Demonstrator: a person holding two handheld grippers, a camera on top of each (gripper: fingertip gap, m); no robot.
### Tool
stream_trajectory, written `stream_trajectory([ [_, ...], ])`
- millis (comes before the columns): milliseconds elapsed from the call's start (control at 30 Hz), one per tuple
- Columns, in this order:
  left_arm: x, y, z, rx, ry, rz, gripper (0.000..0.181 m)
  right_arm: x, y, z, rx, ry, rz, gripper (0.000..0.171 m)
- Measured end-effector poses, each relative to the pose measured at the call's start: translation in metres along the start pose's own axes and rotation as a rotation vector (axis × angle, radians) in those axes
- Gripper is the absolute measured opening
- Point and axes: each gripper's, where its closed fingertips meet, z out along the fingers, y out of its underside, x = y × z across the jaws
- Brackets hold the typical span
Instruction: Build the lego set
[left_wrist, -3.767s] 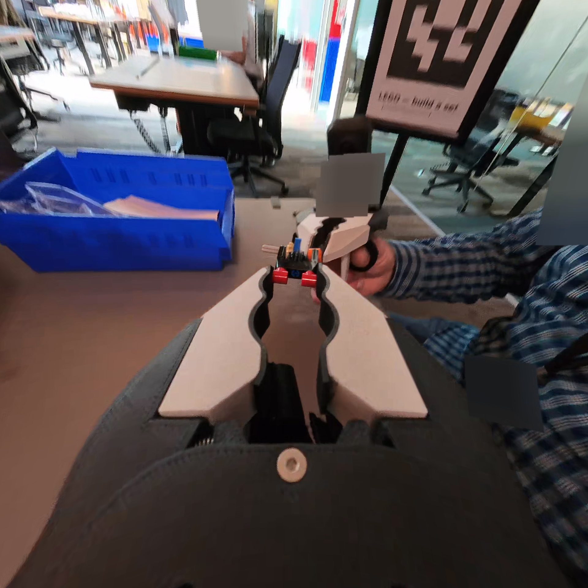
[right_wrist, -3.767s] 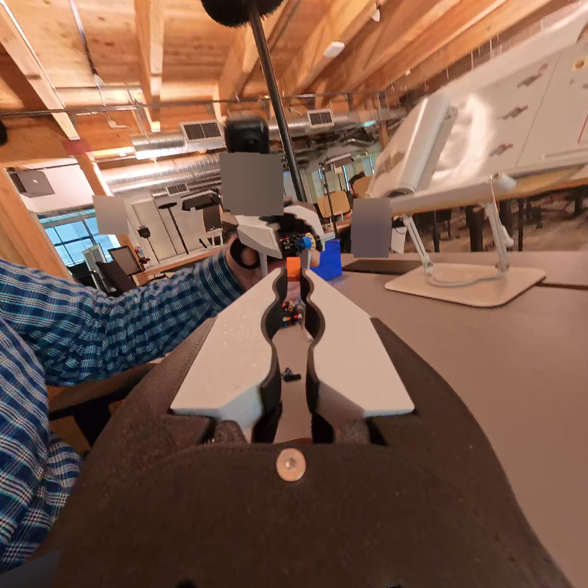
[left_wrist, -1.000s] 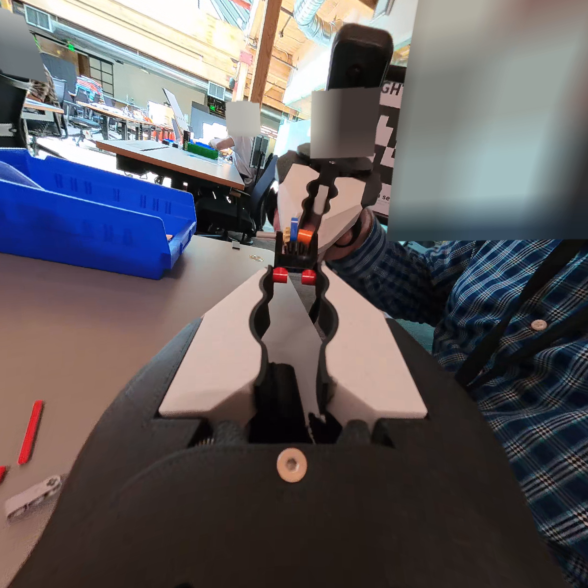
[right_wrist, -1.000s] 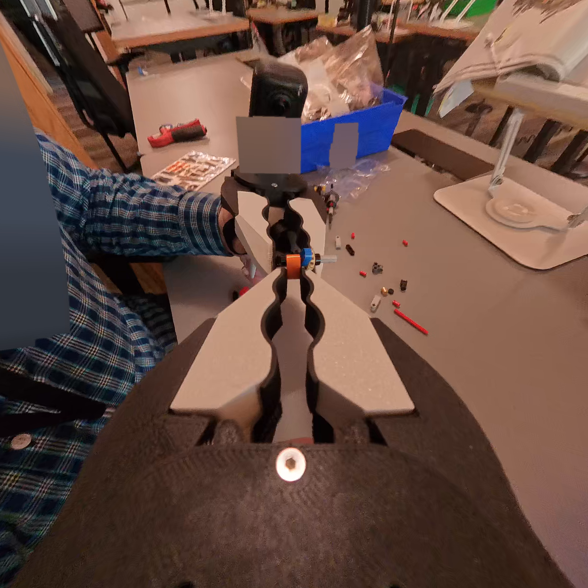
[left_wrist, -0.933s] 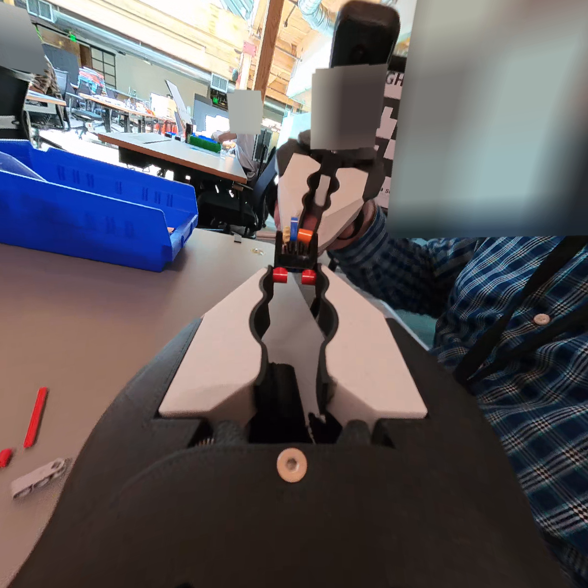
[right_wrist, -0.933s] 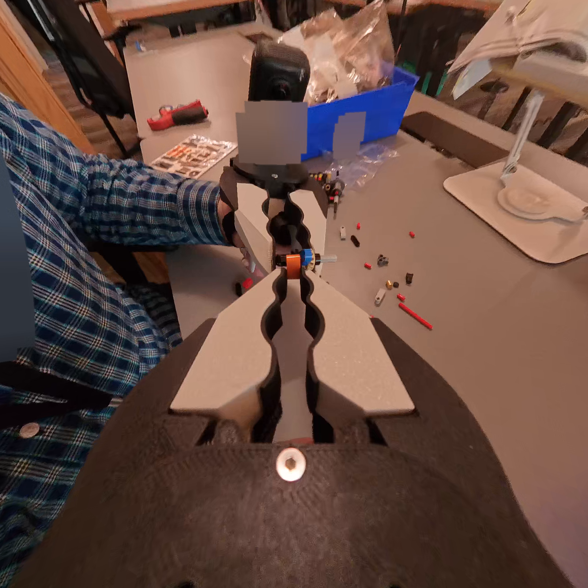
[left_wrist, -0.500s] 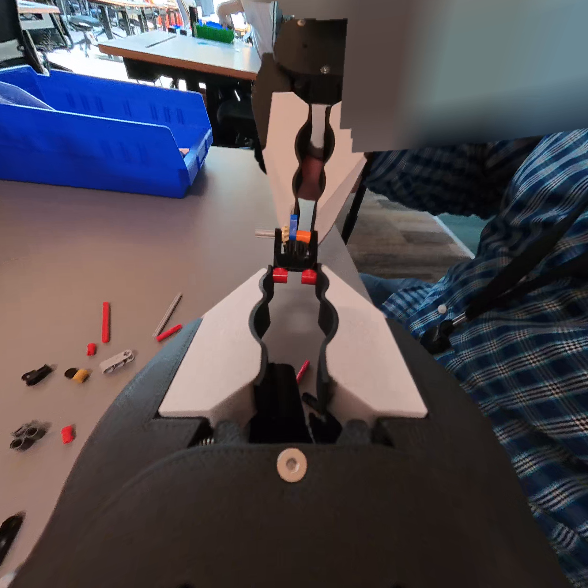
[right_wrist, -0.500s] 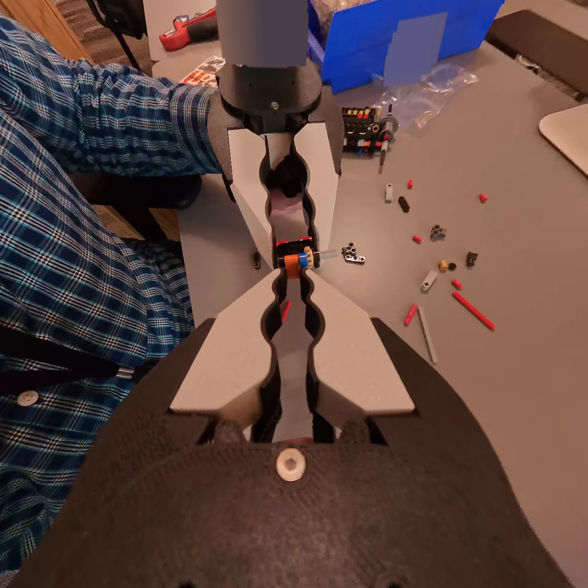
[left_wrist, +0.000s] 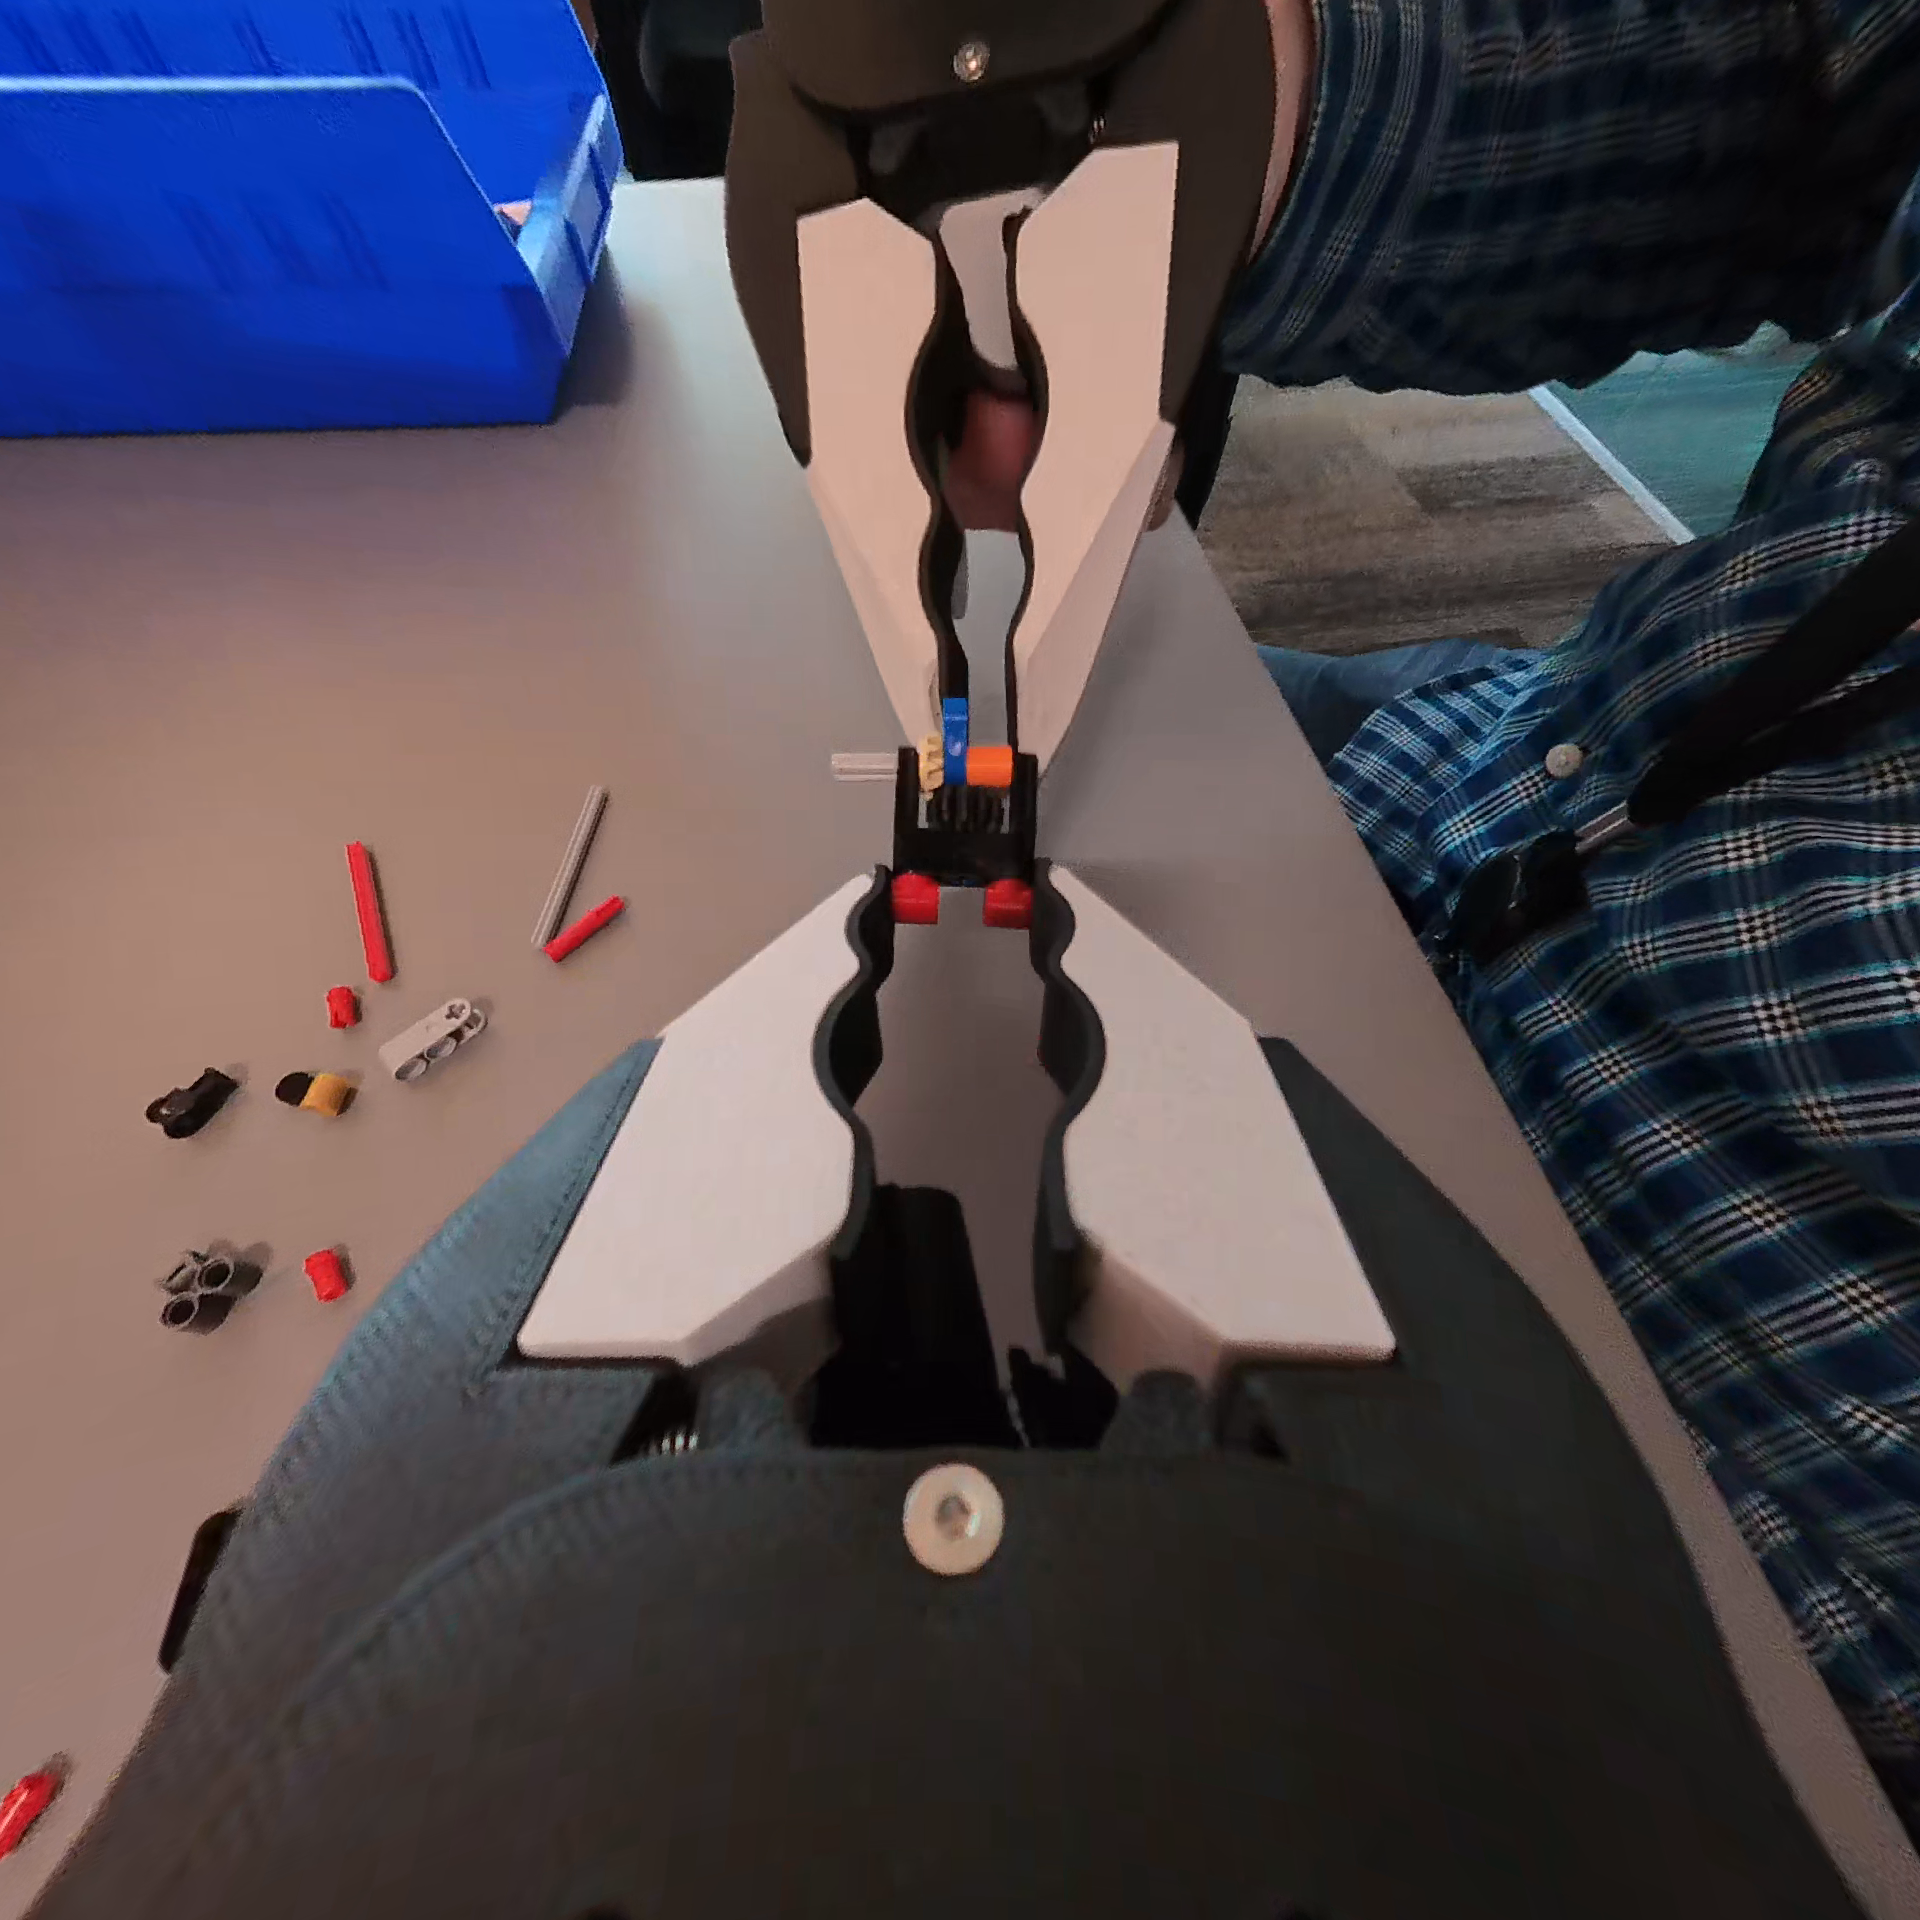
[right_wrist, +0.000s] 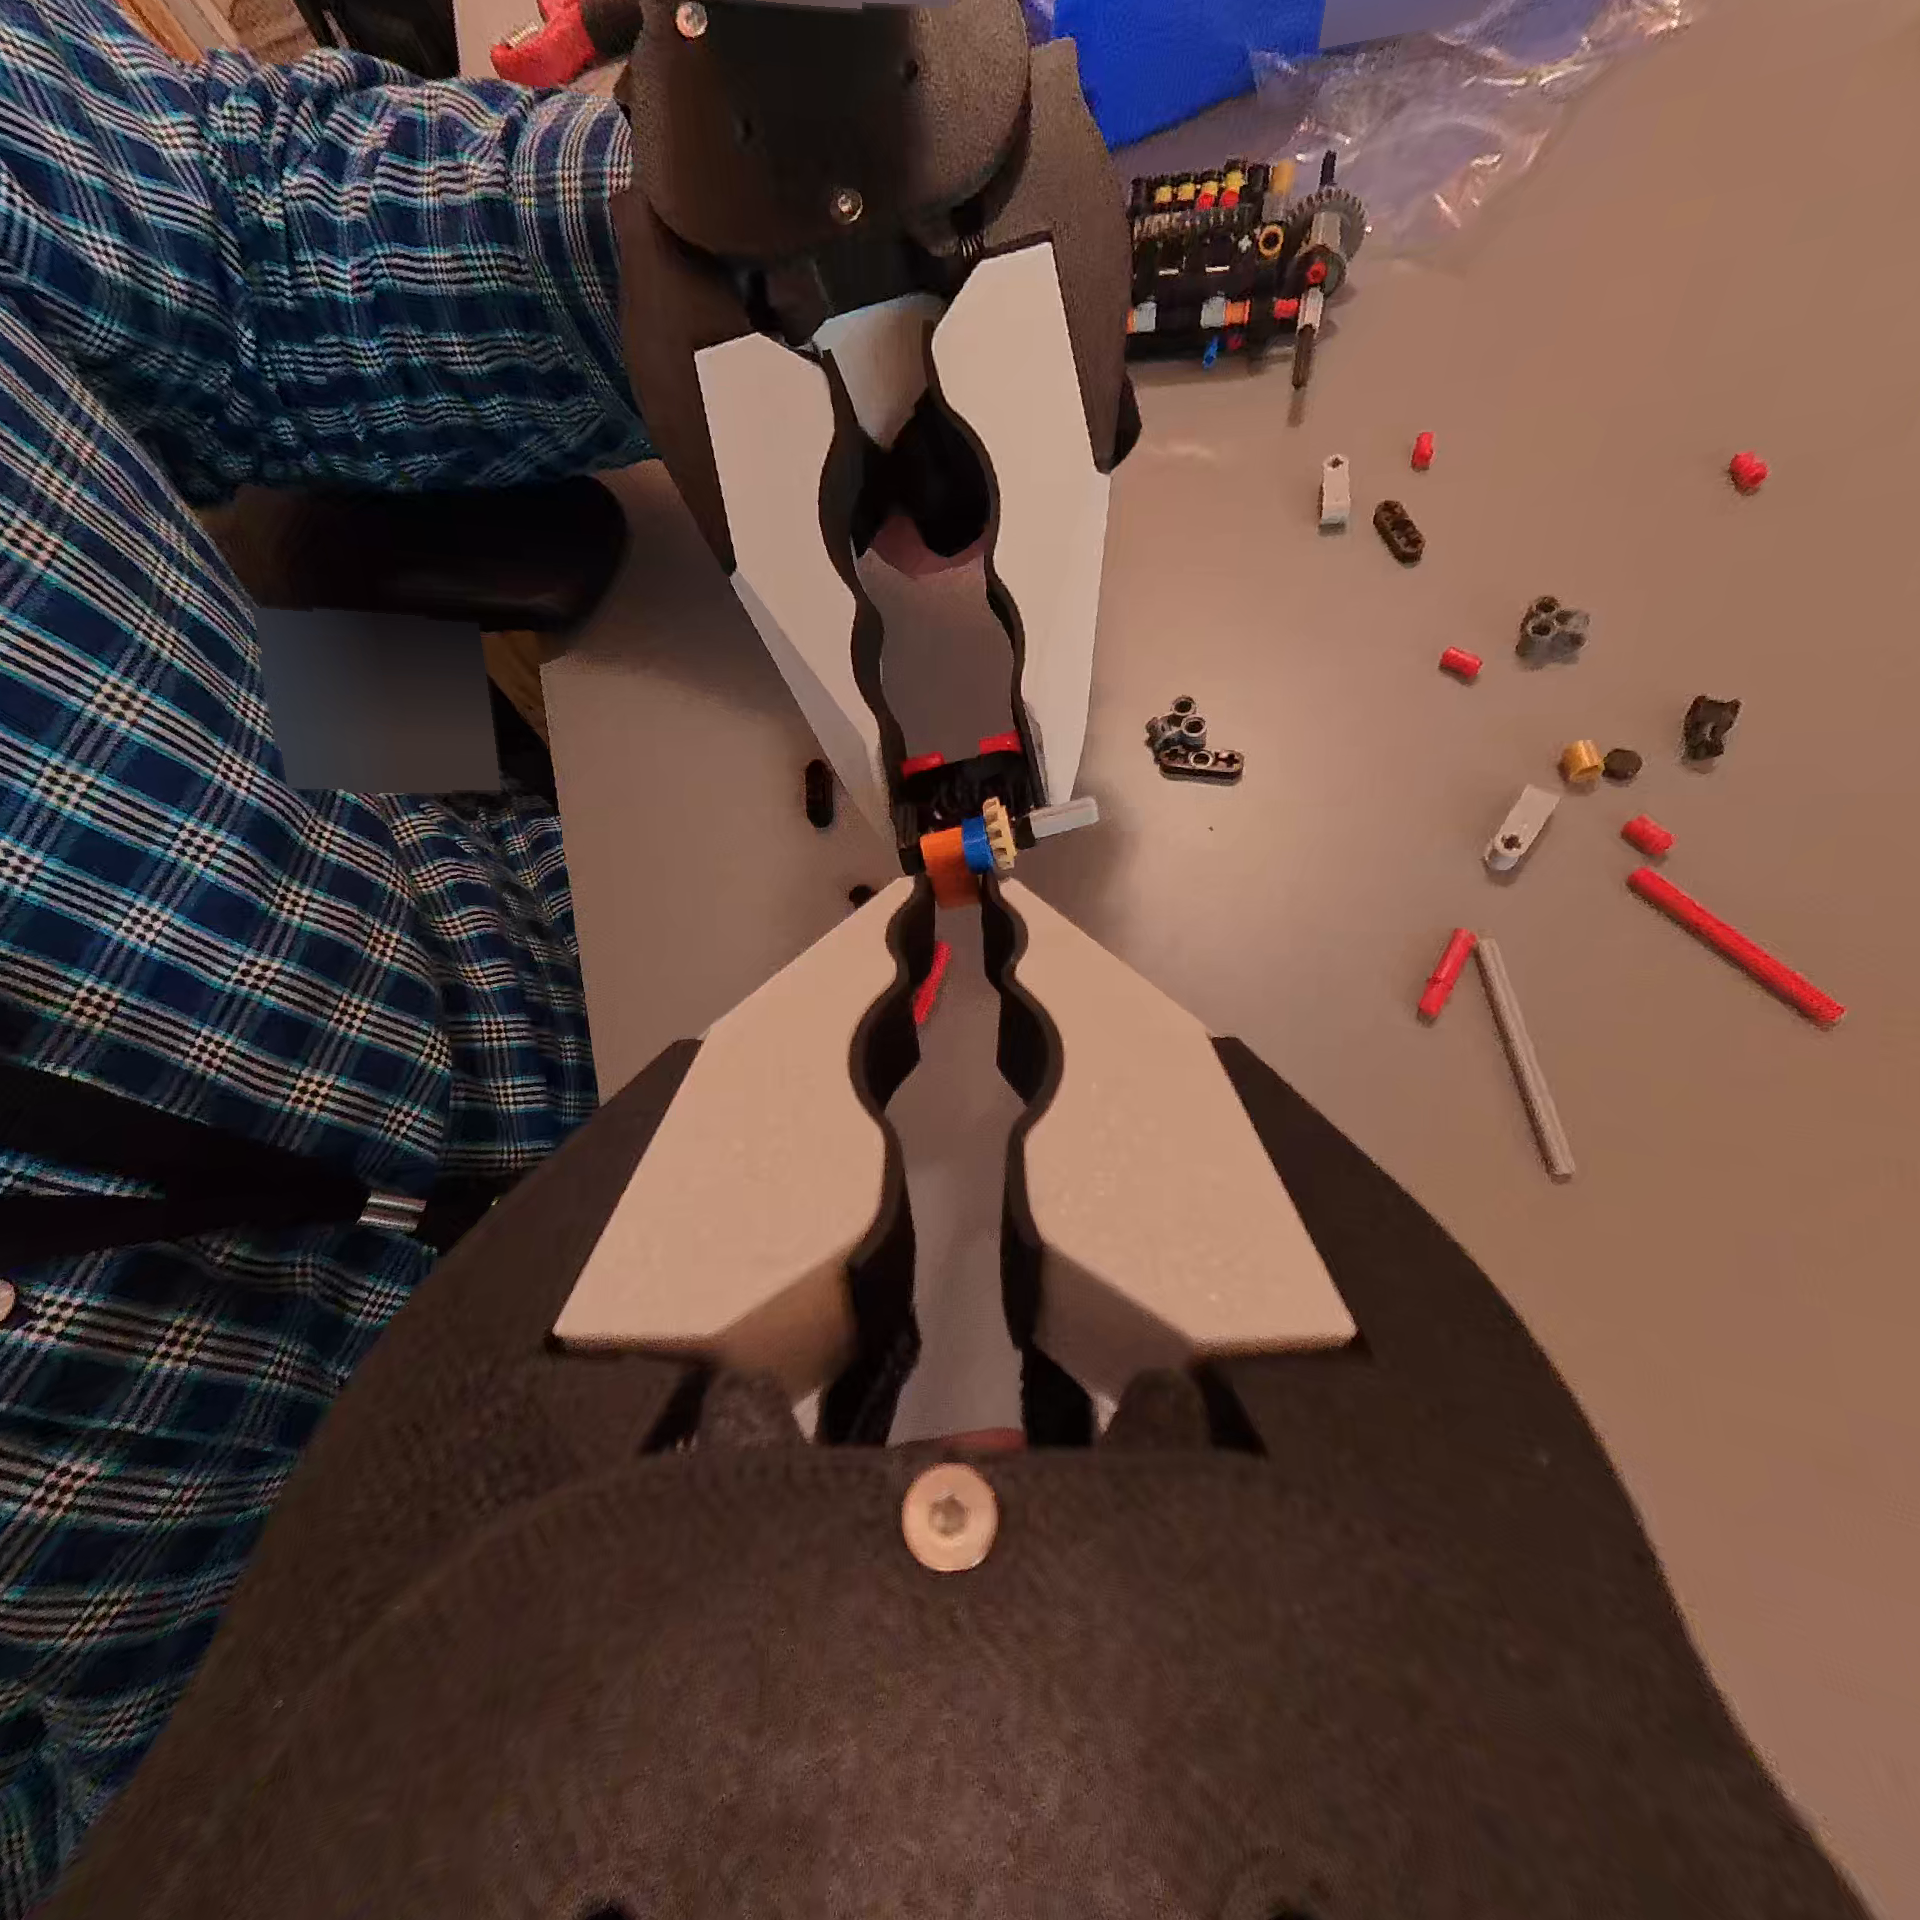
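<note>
A small lego sub-assembly (left_wrist: 961, 831) is held between the two grippers above the table. It is a black frame with two red pins and a grey axle carrying a tan gear, a blue piece and an orange bush. My left gripper (left_wrist: 961, 902) is shut on the frame's red-pin end. My right gripper (right_wrist: 951, 896) is shut on the orange bush (right_wrist: 948, 860). The grippers face each other tip to tip; the right gripper (left_wrist: 971, 717) shows at the top of the left wrist view and the left gripper (right_wrist: 966, 764) at the top of the right wrist view.
Loose parts lie on the grey table (left_wrist: 312, 623): a red axle (left_wrist: 369, 912), a grey axle (right_wrist: 1522, 1055), a grey beam (left_wrist: 431, 1039), and small red and black pins. A larger built lego section (right_wrist: 1236, 265) and a clear bag (right_wrist: 1455, 94) lie farther off. A blue bin (left_wrist: 281, 208) stands at the left. A person's plaid sleeve borders the table edge. The tips of both grippers are at nearly the same place.
Both grippers have tilted down and lowered over the table with the sub-assembly still held between them. The views now look down on the loose parts instead of across the room.
</note>
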Motion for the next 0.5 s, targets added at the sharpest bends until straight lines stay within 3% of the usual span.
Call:
stream_trajectory([
  [500, -0.014, 0.033, 0.014, -0.127, -0.02, -0.002, 0.025, 0.018, 0.028, 0.02, -0.053, 0.019, 0.051, 0.01],
])
